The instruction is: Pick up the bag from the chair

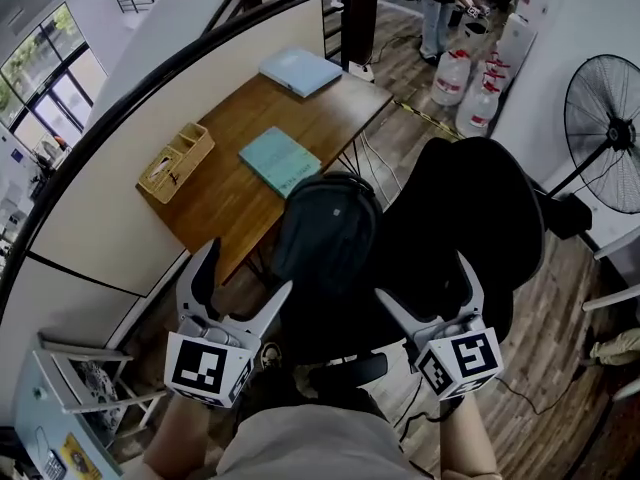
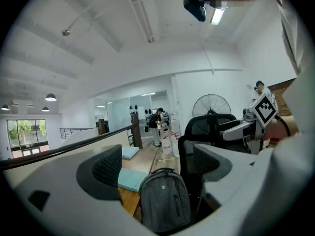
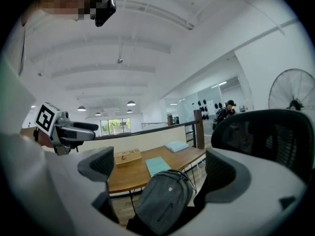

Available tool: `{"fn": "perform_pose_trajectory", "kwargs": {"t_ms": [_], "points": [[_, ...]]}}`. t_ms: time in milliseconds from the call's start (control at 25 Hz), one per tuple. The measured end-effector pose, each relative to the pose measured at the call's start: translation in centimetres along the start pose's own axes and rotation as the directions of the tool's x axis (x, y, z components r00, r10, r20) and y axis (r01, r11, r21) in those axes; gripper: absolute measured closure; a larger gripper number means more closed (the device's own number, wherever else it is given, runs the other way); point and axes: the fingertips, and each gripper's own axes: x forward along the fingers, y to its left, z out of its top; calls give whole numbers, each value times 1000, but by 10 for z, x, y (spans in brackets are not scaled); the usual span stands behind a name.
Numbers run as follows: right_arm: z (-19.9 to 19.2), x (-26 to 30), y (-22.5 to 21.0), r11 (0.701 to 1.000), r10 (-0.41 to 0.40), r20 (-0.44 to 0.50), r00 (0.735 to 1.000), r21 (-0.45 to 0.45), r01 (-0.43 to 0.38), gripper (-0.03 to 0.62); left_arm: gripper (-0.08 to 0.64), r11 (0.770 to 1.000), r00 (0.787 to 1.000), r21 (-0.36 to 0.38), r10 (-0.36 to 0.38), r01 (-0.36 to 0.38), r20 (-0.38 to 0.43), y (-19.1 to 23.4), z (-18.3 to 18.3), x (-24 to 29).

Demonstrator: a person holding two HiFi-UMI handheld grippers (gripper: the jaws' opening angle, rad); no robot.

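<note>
A dark grey backpack (image 1: 325,233) stands upright on the seat of a black office chair (image 1: 470,208), leaning toward the desk. It shows in the left gripper view (image 2: 165,205) and in the right gripper view (image 3: 162,200), ahead of both sets of jaws. My left gripper (image 1: 245,268) is open, just left of the bag and short of it. My right gripper (image 1: 425,278) is open too, near the bag's right side over the seat. Neither touches the bag.
A wooden desk (image 1: 250,158) stands behind the chair, carrying a teal book (image 1: 280,160), a light blue folder (image 1: 300,70) and a wooden organiser box (image 1: 177,161). A floor fan (image 1: 605,133) stands right. Water bottles (image 1: 465,83) and a person (image 1: 435,8) are far back.
</note>
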Motion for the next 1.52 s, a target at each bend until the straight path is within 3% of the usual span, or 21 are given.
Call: {"fn": "perform_pose_trajectory", "kwargs": {"t_ms": [480, 840, 1200, 1520], "points": [[10, 21, 7, 984, -176, 0, 984, 9, 176, 9, 118, 984, 984, 12, -178, 178, 12, 38, -7, 43], [7, 42, 37, 971, -238, -9, 971, 9, 238, 9, 118, 964, 964, 32, -263, 264, -21, 76, -27, 56], [-22, 72, 12, 951, -298, -38, 954, 74, 300, 18, 118, 962, 962, 18, -270, 271, -49, 95, -48, 86], [-54, 133, -31, 948, -301, -82, 950, 86, 308, 30, 118, 967, 959, -10, -252, 253, -126, 104, -91, 157]]}}
